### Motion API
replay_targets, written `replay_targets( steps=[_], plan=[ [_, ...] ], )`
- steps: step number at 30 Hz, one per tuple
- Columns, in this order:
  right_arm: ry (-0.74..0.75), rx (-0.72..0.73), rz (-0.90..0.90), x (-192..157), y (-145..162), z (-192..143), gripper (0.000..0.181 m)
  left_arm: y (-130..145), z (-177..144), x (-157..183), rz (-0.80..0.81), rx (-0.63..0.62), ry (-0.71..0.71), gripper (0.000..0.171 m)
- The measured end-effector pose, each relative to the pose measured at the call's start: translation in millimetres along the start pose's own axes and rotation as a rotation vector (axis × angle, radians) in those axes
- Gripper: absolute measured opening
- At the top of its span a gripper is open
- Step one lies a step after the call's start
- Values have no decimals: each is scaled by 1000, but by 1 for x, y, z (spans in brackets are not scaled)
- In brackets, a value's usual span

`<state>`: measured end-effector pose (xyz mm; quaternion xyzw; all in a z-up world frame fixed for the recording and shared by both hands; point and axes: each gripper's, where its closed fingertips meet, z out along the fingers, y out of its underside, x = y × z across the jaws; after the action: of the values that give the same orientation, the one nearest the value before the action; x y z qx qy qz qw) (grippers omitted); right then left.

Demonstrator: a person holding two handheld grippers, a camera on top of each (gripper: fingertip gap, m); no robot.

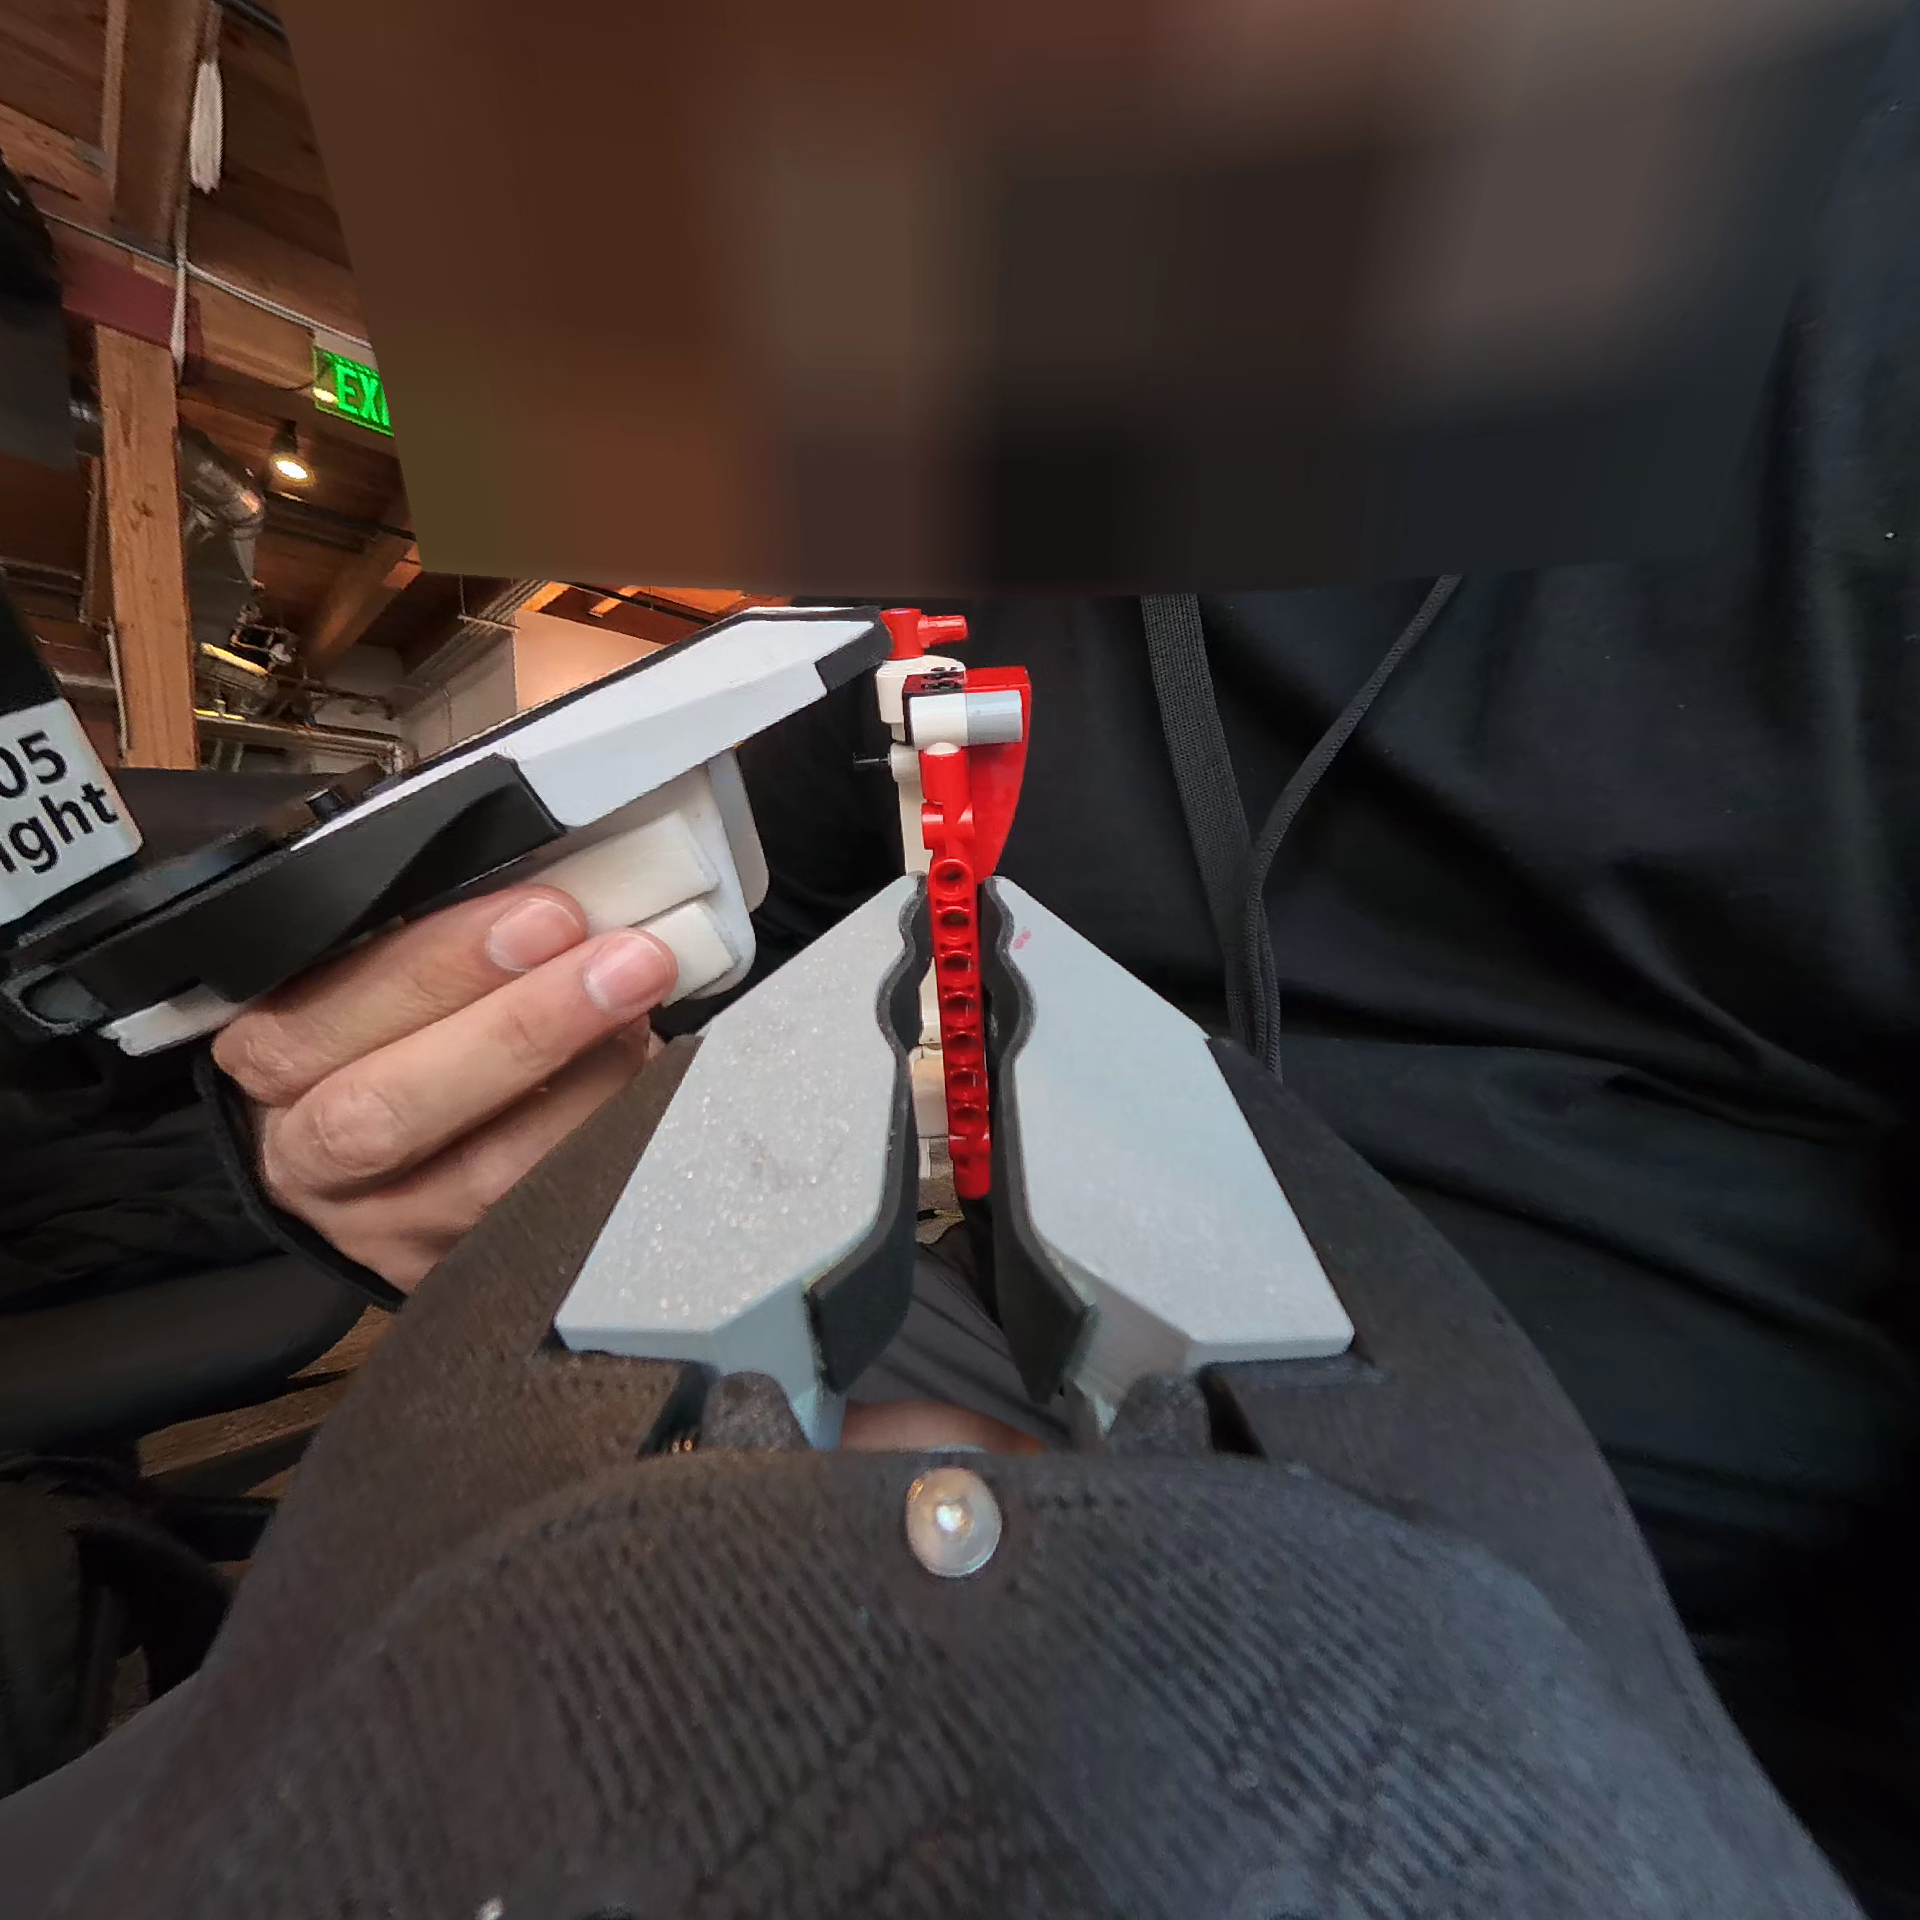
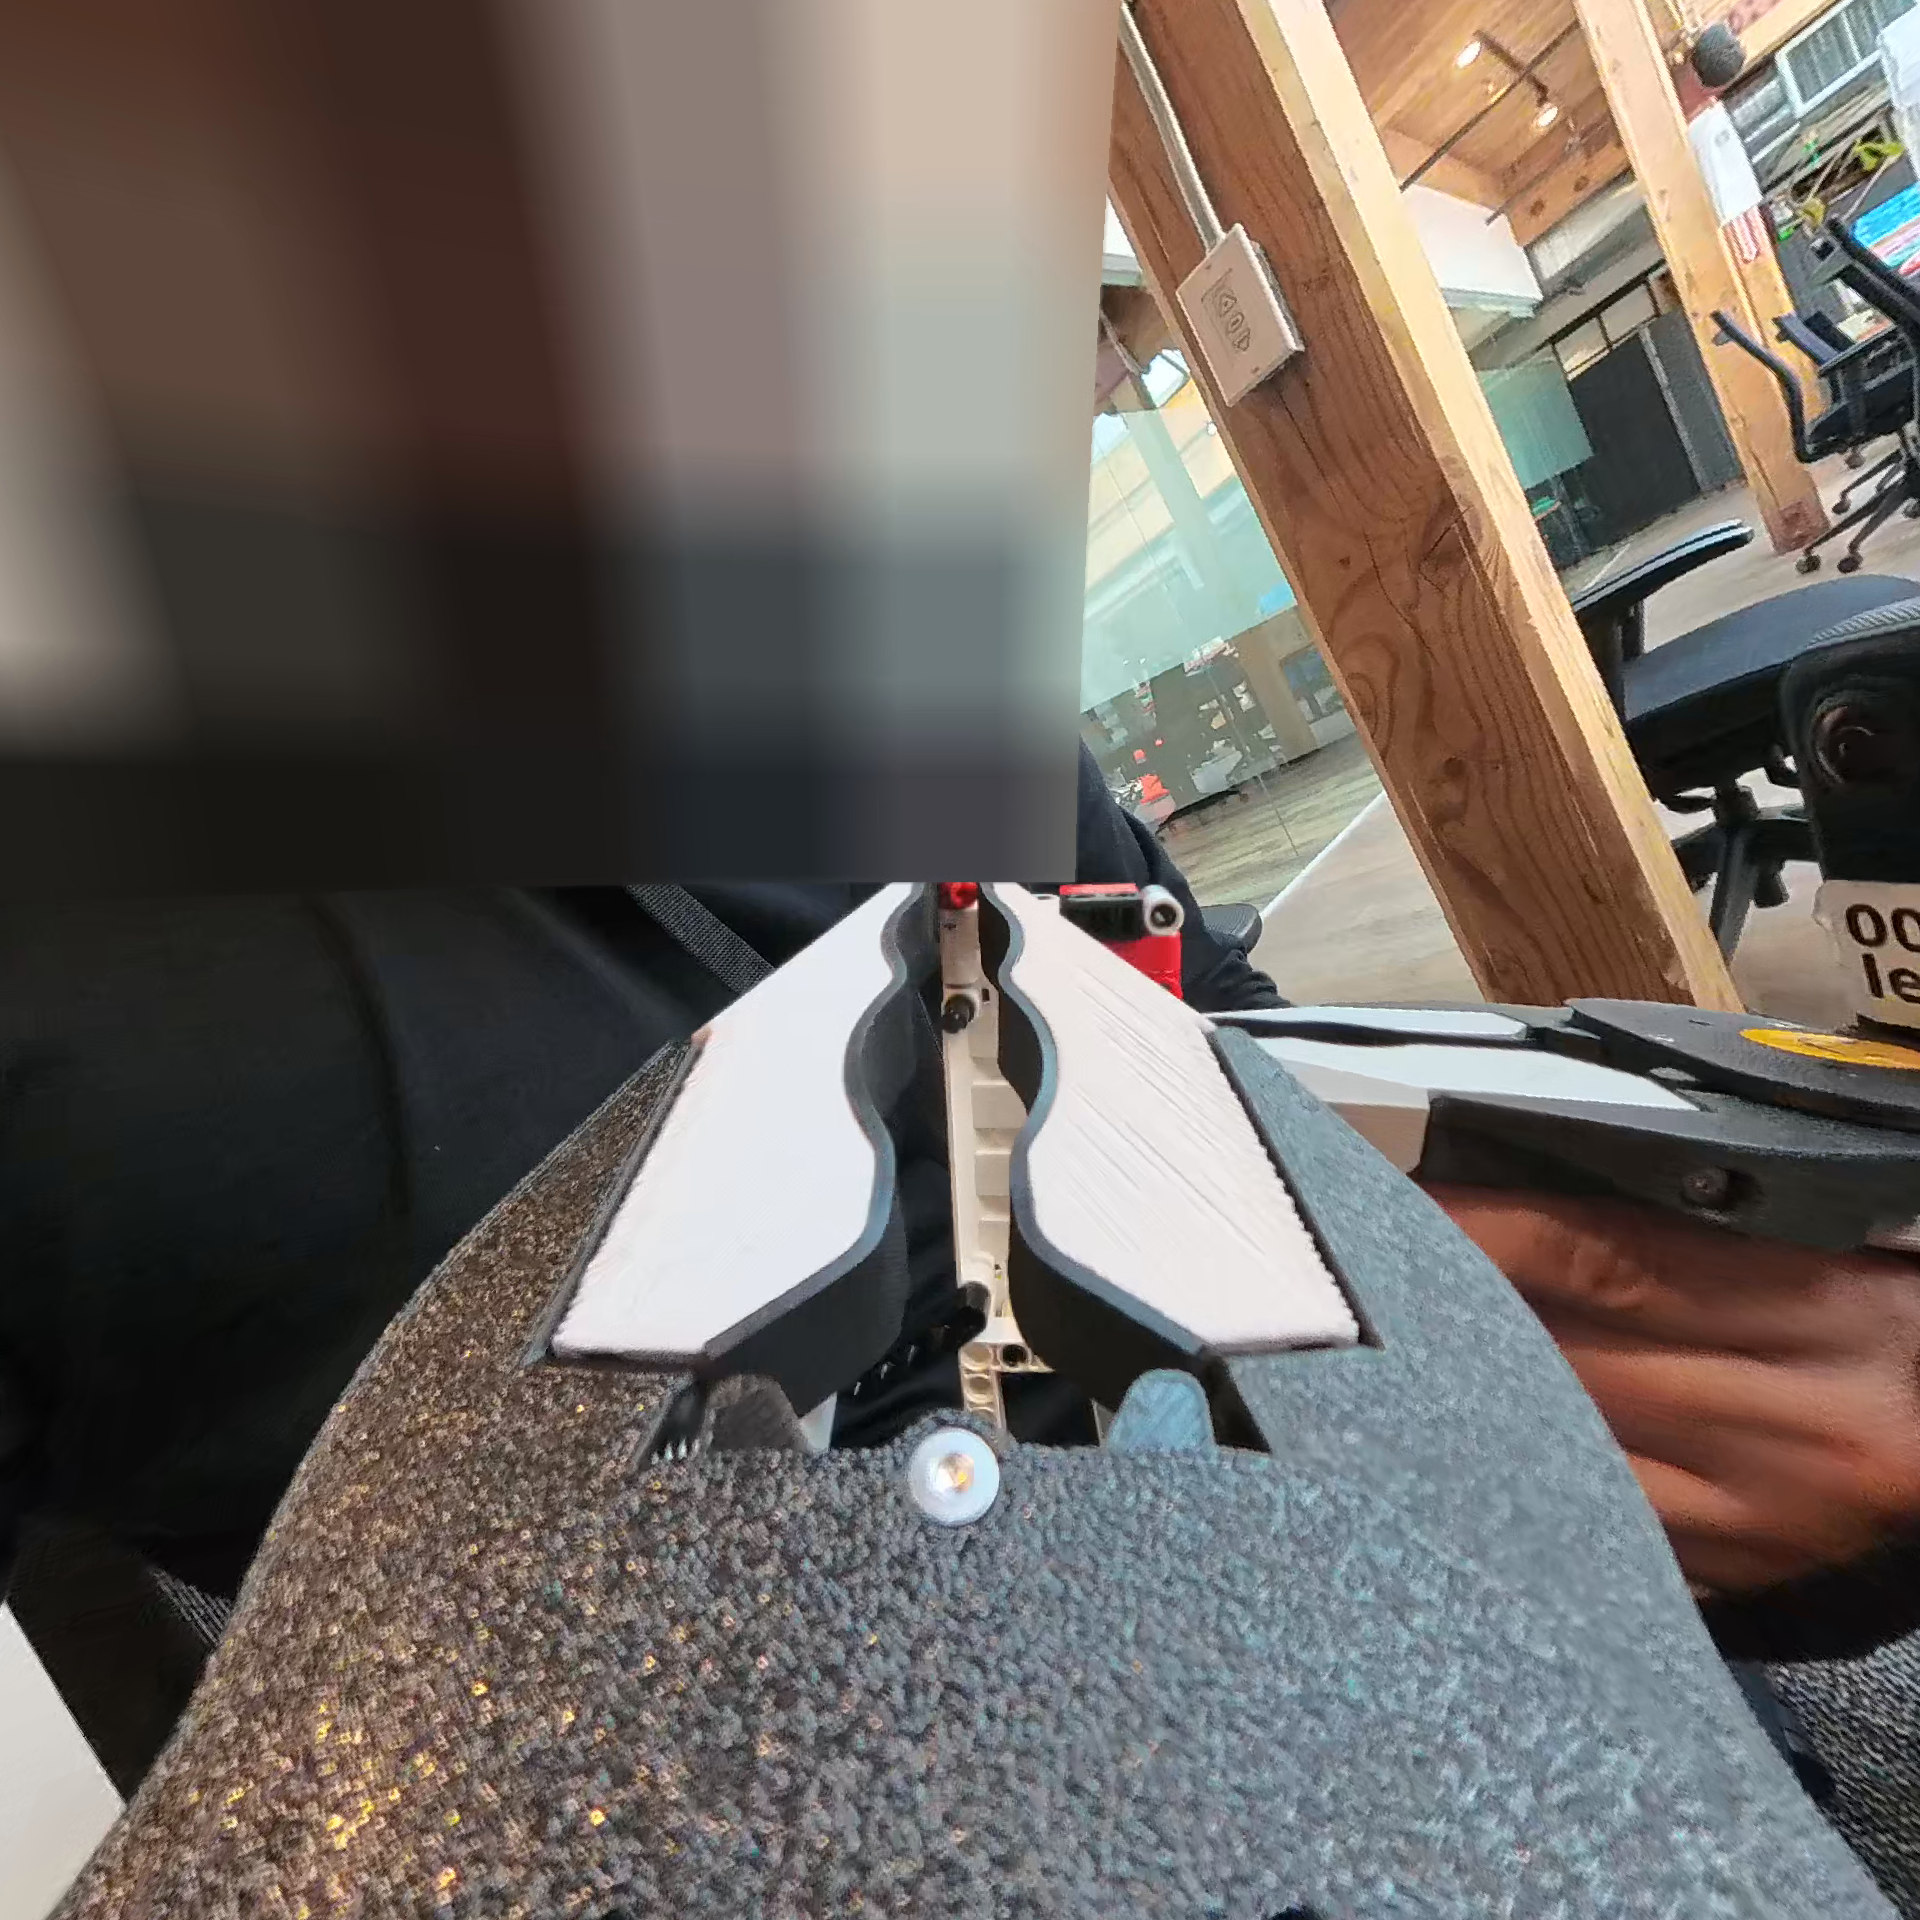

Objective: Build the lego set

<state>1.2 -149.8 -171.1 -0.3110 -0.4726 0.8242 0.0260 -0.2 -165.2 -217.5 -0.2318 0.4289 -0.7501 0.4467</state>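
Red holed beam (image 1: 961, 1029), white beam (image 2: 977, 1174), black hoodie (image 1: 1507, 935)

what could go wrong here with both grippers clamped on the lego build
1. The left gripper pinches only the thin red beam, and the right gripper the white beam; opposing pulls could pop the joined pieces apart.
2. The small red pin on top sits close to the right gripper's fingers and might get knocked off.

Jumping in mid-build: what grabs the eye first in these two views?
The red beam stands upright, pinched in the left hand-held gripper at the centre of the left wrist view. The right hand-held gripper is shut on the white beam of the same lego assembly. A bare hand grips the right tool's handle at left.
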Motion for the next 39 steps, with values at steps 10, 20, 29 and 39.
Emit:
replay_targets(
  steps=[10, 20, 29, 39],
  plan=[
    [17, 13, -16, 2, -2, 1, 2, -1, -1, 1, 1, 15, 1, 5],
    [140, -32, -217, 5, -1, 6, 1, -2, -2, 3, 16, 12, 5, 5],
    [146, -18, -221, 5, 1, 11, 0, -3, -3, 6, 22, 8, 13, 5],
    [228, -38, -208, 17, -5, 6, 3, -6, -12, 4, 34, 23, -24, 5]
  ],
)
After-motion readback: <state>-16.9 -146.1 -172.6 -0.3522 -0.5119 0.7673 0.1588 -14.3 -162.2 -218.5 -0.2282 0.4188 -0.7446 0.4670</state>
